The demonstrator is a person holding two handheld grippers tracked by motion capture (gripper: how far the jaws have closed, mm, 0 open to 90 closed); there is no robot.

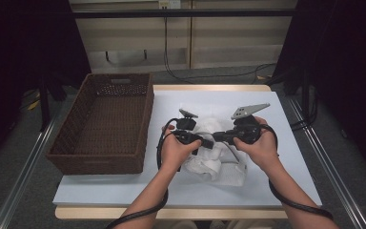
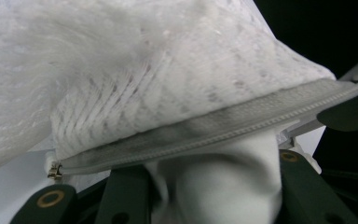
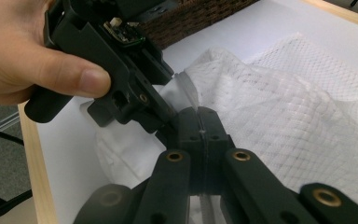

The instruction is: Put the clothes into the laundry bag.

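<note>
A white mesh laundry bag [image 1: 219, 168] lies crumpled on the white table [image 1: 124, 191]. Its grey zip edge [image 2: 205, 128] runs across the left gripper view, with the mesh [image 2: 121, 70] bulging above it. My left gripper [image 1: 208, 142] [image 2: 214, 198] is shut on a bunch of smooth white cloth [image 2: 223, 182] just under that zip edge. My right gripper [image 1: 218, 137] [image 3: 199, 114] faces it from the right, jaws pressed together on the bag's edge [image 3: 186, 86]. The left gripper [image 3: 121, 84], held by a hand, sits tip to tip with it.
A dark brown wicker basket [image 1: 145, 119] stands on the table's left part, right beside the bag. Bare table top lies in front of the bag and to its right. Cables trail from both grippers past the forearms to the near edge.
</note>
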